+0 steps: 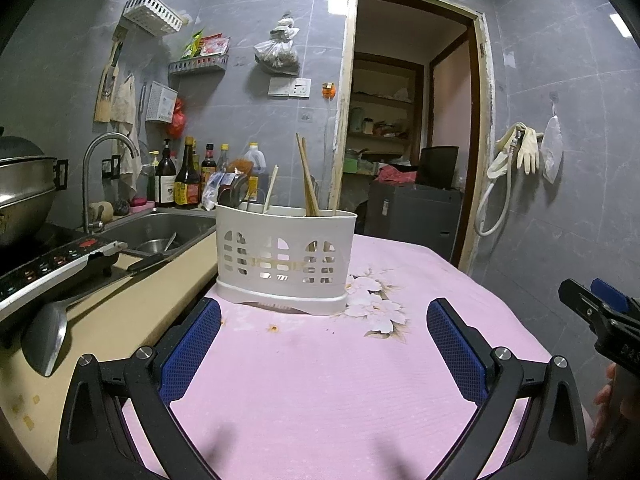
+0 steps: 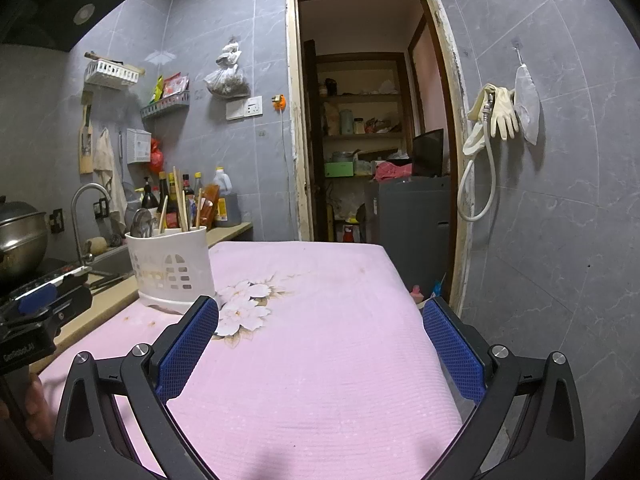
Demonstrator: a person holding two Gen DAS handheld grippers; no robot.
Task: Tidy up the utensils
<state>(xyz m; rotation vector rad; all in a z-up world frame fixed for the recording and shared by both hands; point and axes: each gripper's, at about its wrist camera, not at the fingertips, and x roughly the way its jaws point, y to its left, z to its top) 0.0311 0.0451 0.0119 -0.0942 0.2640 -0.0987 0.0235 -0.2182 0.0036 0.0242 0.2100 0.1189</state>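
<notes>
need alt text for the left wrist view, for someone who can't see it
A white slotted utensil caddy holding wooden chopsticks and a metal spoon stands on a pink flowered tablecloth, straight ahead of the open, empty left gripper. A sink and sauce bottles sit to the left; the right gripper enters at the right edge.

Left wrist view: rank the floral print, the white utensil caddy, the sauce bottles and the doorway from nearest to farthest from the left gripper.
From the left gripper:
1. Floral print on the pink cloth, just ahead, slightly right.
2. White utensil caddy, straight ahead, behind the print's near edge.
3. Sauce bottles, back left, beyond the sink.
4. Doorway, farthest, right of centre.
</notes>
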